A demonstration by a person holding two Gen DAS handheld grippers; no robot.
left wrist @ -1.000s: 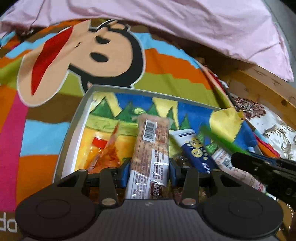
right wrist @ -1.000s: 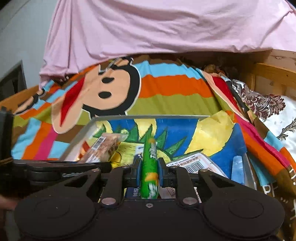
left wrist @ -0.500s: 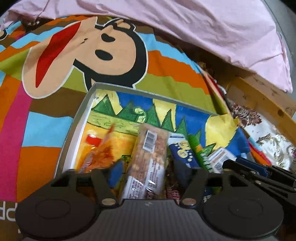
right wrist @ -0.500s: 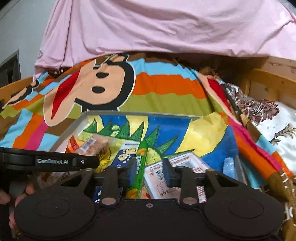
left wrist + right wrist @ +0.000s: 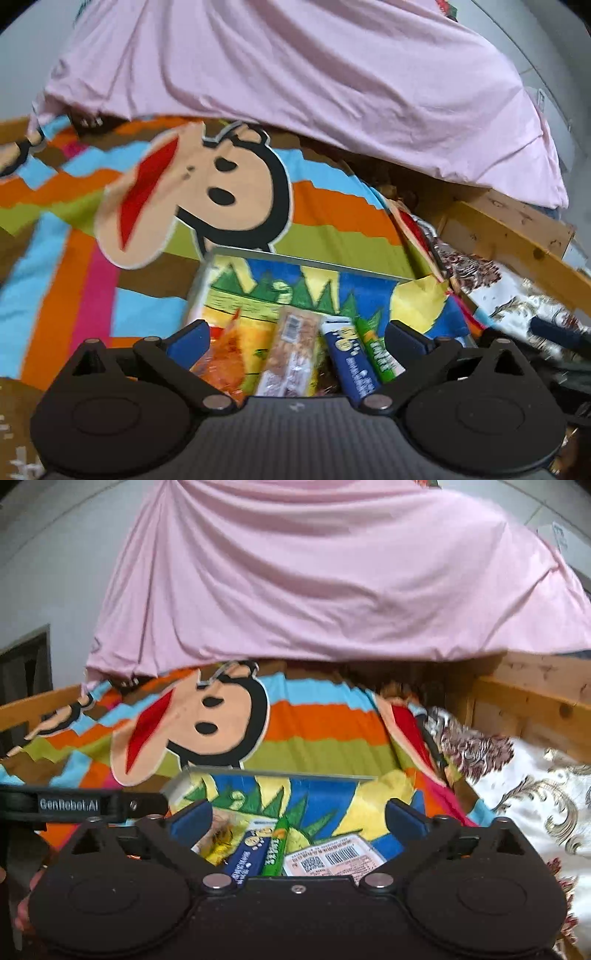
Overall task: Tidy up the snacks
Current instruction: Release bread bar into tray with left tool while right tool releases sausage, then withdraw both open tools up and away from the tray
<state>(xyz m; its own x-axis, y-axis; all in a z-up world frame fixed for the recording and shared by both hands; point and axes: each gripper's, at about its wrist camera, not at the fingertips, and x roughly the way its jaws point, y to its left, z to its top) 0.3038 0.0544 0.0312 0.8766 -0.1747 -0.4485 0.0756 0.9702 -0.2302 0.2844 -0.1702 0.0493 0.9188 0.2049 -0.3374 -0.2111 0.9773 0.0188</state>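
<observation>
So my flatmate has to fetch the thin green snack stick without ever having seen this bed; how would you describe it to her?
On the striped monkey-print blanket sits a shallow grey tray lined with a cartoon forest picture. Among its snacks, find the thin green snack stick, between the dark blue bar and the white barcoded packet. It is the only green, narrow one.

Pink sheet (image 5: pixel 314 92) above striped monkey blanket (image 5: pixel 332 218), wooden frame (image 5: pixel 535 709).

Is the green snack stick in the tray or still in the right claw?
In the tray. The green snack stick lies flat in the tray beside the blue packet; the right claw is open wide, holding nothing.
</observation>
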